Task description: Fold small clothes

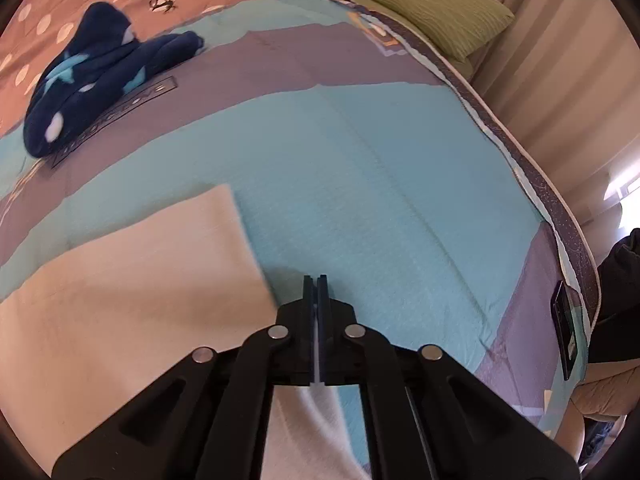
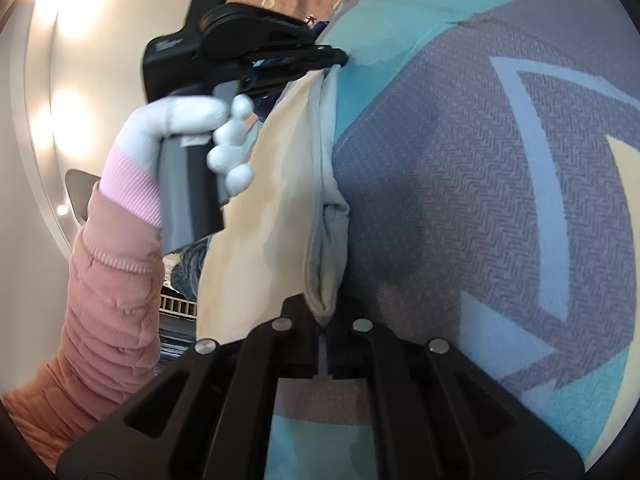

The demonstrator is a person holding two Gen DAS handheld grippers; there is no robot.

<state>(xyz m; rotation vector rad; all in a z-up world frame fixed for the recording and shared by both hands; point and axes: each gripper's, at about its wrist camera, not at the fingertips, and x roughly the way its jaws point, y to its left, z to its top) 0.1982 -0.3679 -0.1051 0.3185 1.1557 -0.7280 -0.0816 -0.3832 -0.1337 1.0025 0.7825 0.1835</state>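
Both the left tongs (image 1: 316,280) and right tongs (image 2: 323,314) are clenched on the cream cloth (image 2: 276,200), lifted above the bed (image 1: 380,168); uneven pulling could slip an edge free, skewing the fold.

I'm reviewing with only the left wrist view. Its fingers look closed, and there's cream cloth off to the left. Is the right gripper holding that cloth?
Observer: Yes. The right gripper is shut on a bunched edge of the cream cloth.
Operator: Is the left one actually pinching it?
Observer: It appears so. In the right wrist view the cloth's far corner runs up into the left gripper.
Operator: What holds that left gripper?
Observer: A white-gloved hand with a pink sleeve behind it.
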